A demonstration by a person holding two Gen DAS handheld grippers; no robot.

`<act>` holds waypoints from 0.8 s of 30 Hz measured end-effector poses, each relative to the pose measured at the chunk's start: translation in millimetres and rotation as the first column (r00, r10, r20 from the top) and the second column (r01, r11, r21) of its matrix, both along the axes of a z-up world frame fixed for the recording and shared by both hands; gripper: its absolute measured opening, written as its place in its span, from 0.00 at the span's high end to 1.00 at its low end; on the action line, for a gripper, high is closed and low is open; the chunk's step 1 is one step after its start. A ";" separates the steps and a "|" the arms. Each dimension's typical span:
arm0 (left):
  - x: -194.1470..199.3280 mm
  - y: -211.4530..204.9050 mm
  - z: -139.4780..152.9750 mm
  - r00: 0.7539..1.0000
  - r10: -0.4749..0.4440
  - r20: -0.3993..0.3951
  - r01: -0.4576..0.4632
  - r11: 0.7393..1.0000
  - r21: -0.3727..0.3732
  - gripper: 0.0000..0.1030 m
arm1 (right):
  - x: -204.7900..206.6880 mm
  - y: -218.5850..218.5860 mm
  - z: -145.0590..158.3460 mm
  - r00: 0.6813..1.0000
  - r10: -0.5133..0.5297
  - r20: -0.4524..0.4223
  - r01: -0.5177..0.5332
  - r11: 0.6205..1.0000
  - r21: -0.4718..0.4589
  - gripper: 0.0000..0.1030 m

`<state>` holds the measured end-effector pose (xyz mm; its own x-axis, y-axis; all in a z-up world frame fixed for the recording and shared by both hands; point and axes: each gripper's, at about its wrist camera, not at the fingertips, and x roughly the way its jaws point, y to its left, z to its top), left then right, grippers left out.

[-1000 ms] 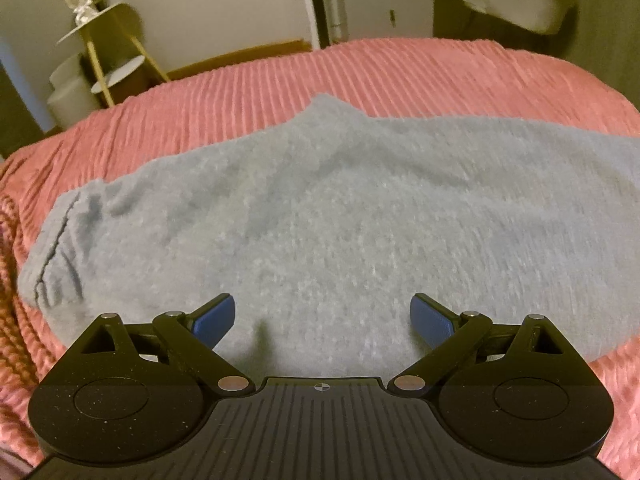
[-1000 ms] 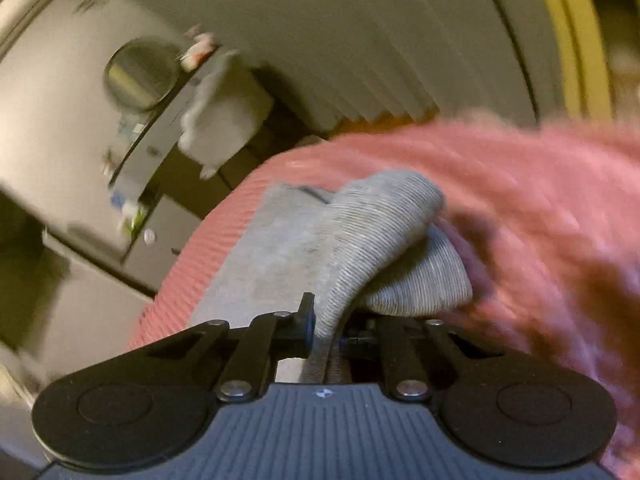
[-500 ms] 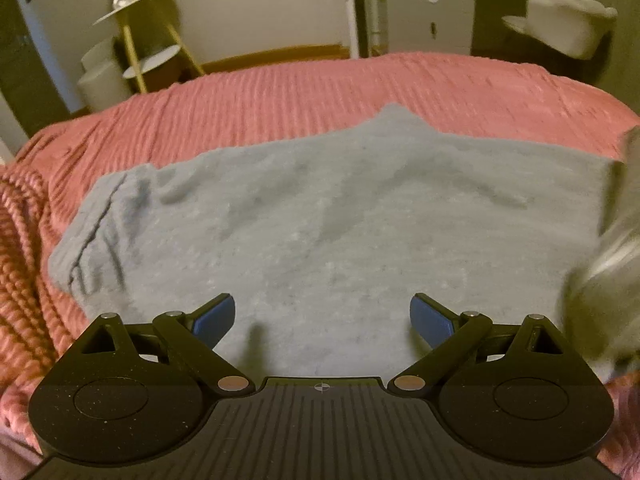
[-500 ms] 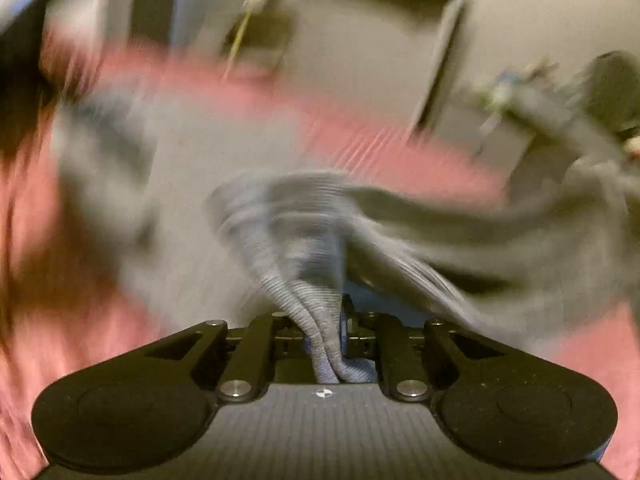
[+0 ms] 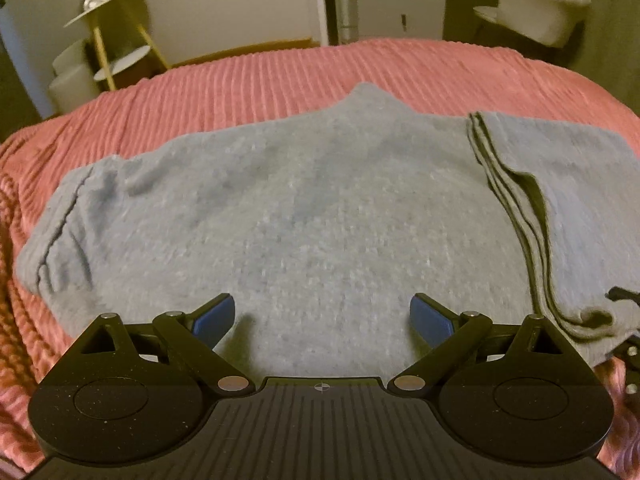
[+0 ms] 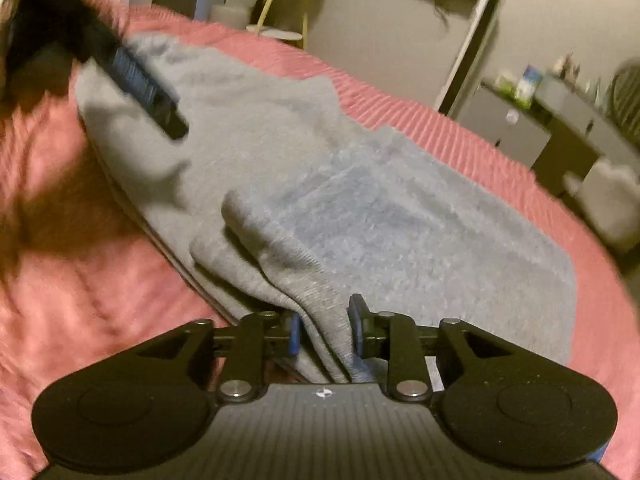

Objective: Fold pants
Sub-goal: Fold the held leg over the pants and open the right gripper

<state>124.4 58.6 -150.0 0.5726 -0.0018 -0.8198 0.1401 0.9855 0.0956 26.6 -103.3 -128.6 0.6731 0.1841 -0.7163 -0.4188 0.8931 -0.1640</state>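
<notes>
The left tool (image 5: 322, 312) is held wide open, angled downward; the right tool's (image 6: 325, 330) jaws have just been opening.

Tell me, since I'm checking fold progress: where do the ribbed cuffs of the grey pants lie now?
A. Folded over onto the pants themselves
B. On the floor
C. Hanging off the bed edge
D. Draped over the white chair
A: the ribbed cuffs rest on the grey pants, folded over from the right.
</notes>
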 end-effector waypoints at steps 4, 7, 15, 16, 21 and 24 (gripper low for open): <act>-1.7 -2.9 4.1 1.000 -0.002 0.011 0.002 1.000 -0.012 0.05 | 4.7 -39.0 30.0 0.998 -0.007 -0.055 0.022 0.958 0.284 0.48; -4.1 -8.9 5.5 1.000 -0.011 0.014 0.011 1.000 -0.014 0.05 | -11.9 -75.5 56.2 0.987 -0.142 0.070 0.100 0.901 0.423 0.13; -14.9 -50.8 -2.4 0.996 -0.086 -0.020 0.084 0.994 -0.070 0.05 | 2.0 -142.8 17.8 0.868 -0.416 -0.271 0.478 0.554 0.681 0.02; -16.4 -57.0 -3.2 0.995 -0.097 -0.021 0.096 0.993 -0.074 0.05 | 6.2 -149.6 3.4 0.841 -0.391 -0.374 0.532 0.472 0.703 0.02; -26.7 -80.2 -1.1 0.993 -0.117 0.007 0.117 0.992 -0.050 0.05 | -16.4 -177.1 1.0 0.629 -0.638 -0.443 0.745 0.331 0.580 0.04; -32.9 -84.5 9.2 0.991 -0.110 0.076 0.112 0.993 -0.025 0.05 | -34.4 -181.1 14.1 0.644 -0.640 -0.420 0.721 0.325 0.612 0.03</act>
